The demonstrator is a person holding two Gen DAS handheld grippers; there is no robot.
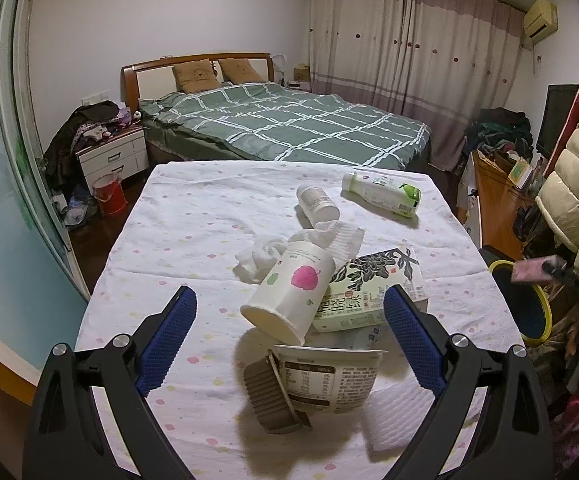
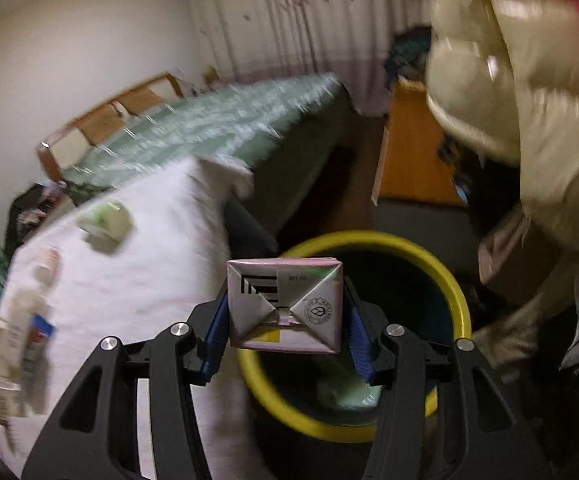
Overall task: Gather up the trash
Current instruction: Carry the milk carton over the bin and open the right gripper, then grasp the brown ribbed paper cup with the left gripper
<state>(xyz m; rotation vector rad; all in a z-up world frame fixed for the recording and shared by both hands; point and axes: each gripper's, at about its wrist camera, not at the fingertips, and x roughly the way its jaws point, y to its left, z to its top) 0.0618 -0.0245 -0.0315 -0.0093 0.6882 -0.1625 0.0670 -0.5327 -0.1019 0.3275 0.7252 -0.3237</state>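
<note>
My right gripper (image 2: pixel 285 312) is shut on a small pink-and-white drink carton (image 2: pixel 285 306), held above the yellow-rimmed bin (image 2: pixel 455 292) beside the table. In the left wrist view that carton (image 1: pixel 535 269) shows at the far right over the bin (image 1: pixel 545 308). My left gripper (image 1: pixel 289 320) hovers open over the table, nothing between its blue pads. Below it lie a tipped white paper cup (image 1: pixel 289 292), a printed bowl (image 1: pixel 329 380) with a brown sleeve, a flat carton (image 1: pixel 373 284), crumpled tissue (image 1: pixel 309 248), a small white bottle (image 1: pixel 317 204) and a green-capped bottle (image 1: pixel 381 194).
The table wears a white dotted cloth (image 1: pixel 189 220). Behind it is a bed (image 1: pixel 281 124), left a nightstand (image 1: pixel 115 156) and red bucket (image 1: pixel 109 196). A cream puffy jacket (image 2: pixel 509 80) hangs close above the bin, beside a wooden cabinet (image 2: pixel 409 152).
</note>
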